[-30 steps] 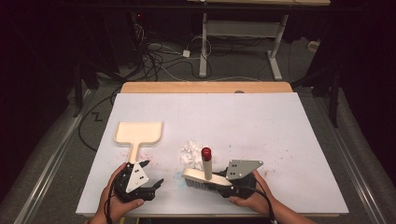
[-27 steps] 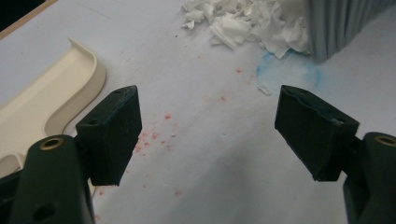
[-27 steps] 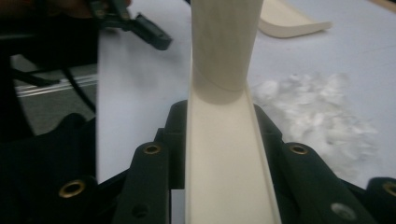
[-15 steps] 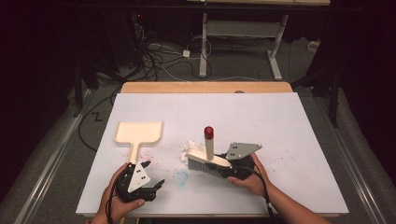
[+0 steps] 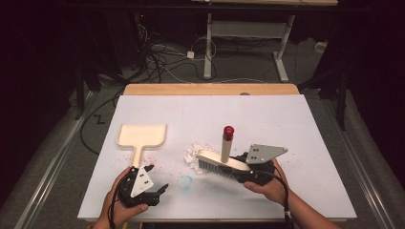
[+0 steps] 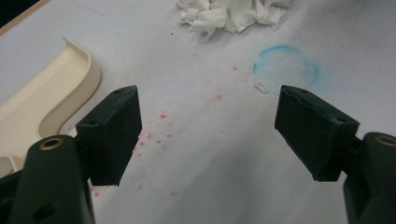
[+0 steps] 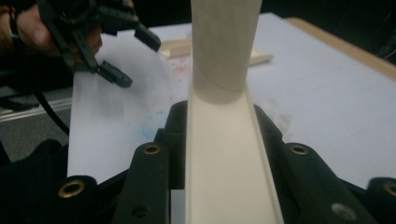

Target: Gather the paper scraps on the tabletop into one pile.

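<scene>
Moved toward the table's [image 5: 315,119] middle, the brush [image 5: 222,162] now touches the paper scraps [image 5: 193,152]; right gripper [image 5: 250,171] clamps it.

Left gripper [image 6: 208,123] jaws gape wide near the dustpan [image 6: 44,100] and blue ring [image 6: 286,69].

Right gripper view: brush pinched between jaws.

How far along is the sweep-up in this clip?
Done: the right gripper is shut on the brush, bristles beside the paper scraps. In hand: brush at the pile. Left: the open left gripper has not taken the dustpan; no scraps lie in it.
</scene>
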The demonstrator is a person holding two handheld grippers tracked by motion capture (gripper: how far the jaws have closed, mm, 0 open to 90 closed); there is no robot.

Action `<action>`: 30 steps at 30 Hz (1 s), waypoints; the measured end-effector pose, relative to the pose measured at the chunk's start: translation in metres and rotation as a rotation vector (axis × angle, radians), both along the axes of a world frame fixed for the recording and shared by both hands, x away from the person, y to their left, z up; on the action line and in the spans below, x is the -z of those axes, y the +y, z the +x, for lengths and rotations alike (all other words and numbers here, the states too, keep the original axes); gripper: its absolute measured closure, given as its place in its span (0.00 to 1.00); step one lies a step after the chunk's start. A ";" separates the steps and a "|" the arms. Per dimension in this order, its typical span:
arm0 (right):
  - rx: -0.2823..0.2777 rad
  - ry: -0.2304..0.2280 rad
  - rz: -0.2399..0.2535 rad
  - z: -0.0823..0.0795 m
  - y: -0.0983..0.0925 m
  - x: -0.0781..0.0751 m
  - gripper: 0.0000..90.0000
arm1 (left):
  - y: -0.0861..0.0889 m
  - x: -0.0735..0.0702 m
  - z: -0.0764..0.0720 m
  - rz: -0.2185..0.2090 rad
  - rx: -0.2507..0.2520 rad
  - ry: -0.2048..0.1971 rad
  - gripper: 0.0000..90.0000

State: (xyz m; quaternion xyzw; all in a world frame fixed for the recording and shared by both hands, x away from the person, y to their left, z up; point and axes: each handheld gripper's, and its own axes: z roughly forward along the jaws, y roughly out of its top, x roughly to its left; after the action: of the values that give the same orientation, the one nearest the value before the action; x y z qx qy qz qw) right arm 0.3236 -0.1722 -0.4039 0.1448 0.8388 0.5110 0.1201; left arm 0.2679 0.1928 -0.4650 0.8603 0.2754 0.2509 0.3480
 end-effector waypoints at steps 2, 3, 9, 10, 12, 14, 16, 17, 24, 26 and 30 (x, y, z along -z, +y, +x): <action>0.005 -0.008 0.009 -0.004 -0.005 -0.009 0.75 | 0.000 0.000 0.000 -0.004 -0.003 -0.002 0.25; 0.020 -0.019 0.009 -0.006 -0.008 -0.013 0.75 | 0.001 0.000 0.000 -0.006 -0.004 -0.004 0.25; 0.066 -0.036 -0.007 -0.013 -0.035 -0.026 0.75 | 0.001 -0.001 -0.001 -0.002 -0.008 -0.005 0.25; 0.083 -0.035 -0.010 -0.014 -0.041 -0.027 0.75 | 0.001 -0.001 -0.001 -0.001 -0.007 -0.006 0.25; 0.097 -0.019 -0.021 -0.016 -0.053 -0.029 0.75 | 0.001 -0.001 0.000 0.003 -0.008 -0.006 0.25; 0.119 -0.011 -0.031 -0.018 -0.065 -0.029 0.75 | 0.001 -0.001 0.000 0.001 -0.009 -0.005 0.25; 0.124 0.014 -0.050 -0.019 -0.075 -0.026 0.75 | 0.001 -0.001 0.000 0.000 -0.011 -0.006 0.25; 0.134 0.026 -0.064 -0.019 -0.080 -0.024 0.75 | 0.000 -0.001 0.000 0.003 -0.011 -0.004 0.25; 0.164 0.136 -0.148 -0.019 -0.107 -0.013 0.75 | -0.001 0.000 0.001 0.022 -0.015 0.004 0.25; 0.165 0.158 -0.154 -0.018 -0.113 -0.011 0.75 | -0.002 0.000 0.001 0.024 -0.015 0.004 0.25; 0.157 0.219 -0.189 -0.014 -0.120 -0.006 0.75 | -0.002 -0.001 0.001 0.017 -0.019 0.003 0.25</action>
State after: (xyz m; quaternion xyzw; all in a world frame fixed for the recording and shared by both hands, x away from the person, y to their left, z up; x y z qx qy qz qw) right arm 0.3094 -0.2923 -0.3980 0.2530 0.8772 0.4000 0.0807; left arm 0.2694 0.1911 -0.4642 0.8610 0.2819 0.2552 0.3378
